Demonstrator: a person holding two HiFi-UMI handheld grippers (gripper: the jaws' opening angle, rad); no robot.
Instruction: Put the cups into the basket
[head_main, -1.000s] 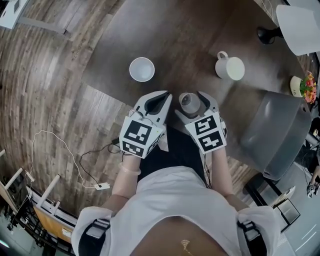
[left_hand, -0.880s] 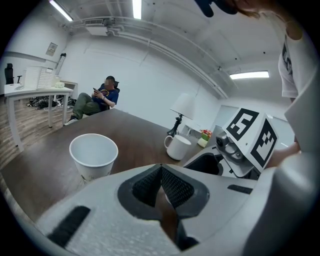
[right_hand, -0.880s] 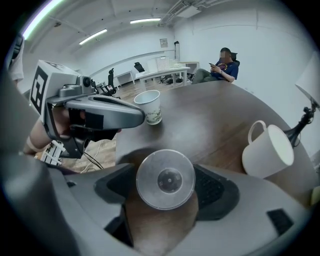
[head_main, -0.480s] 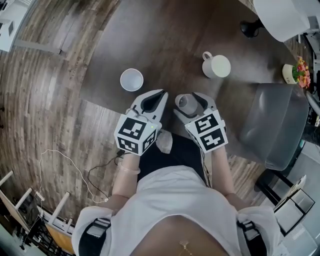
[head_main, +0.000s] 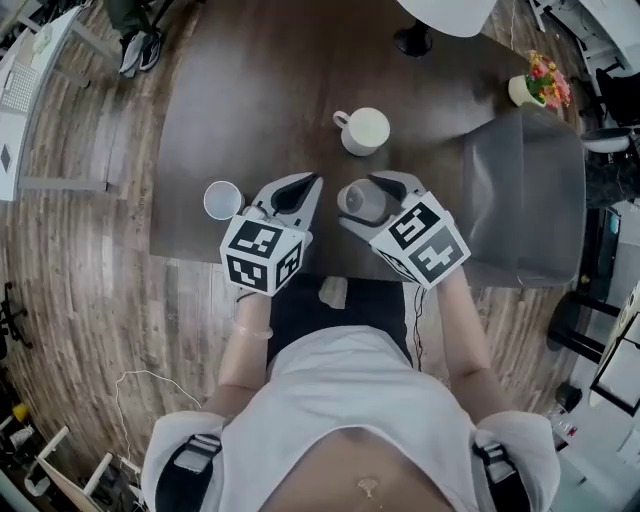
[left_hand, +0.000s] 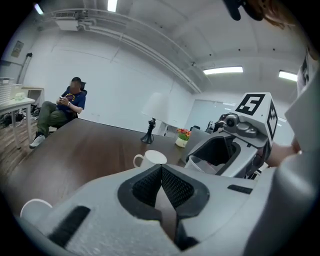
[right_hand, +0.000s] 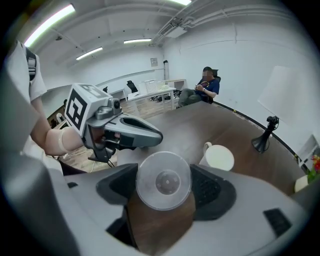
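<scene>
Above the table (head_main: 260, 100), right gripper (head_main: 360, 202), jaws just tightened, has raised clear cup (right_hand: 163, 181).

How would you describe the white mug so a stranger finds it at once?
On the dark table, look left of the grey basket. The white mug stands there alone; unlike the small white cup and the clear cup, it has a handle.

— What's cut off?
— The white lamp (head_main: 445, 12) leaves the head view's top edge; the left tongs (left_hand: 161, 167) cover the small white cup's (left_hand: 34, 212) base.
— The basket (head_main: 522, 195)?
— Its inside can't be made out, and the right tongs (head_main: 364, 203) mask the clear cup's (head_main: 355, 199) sides.
</scene>
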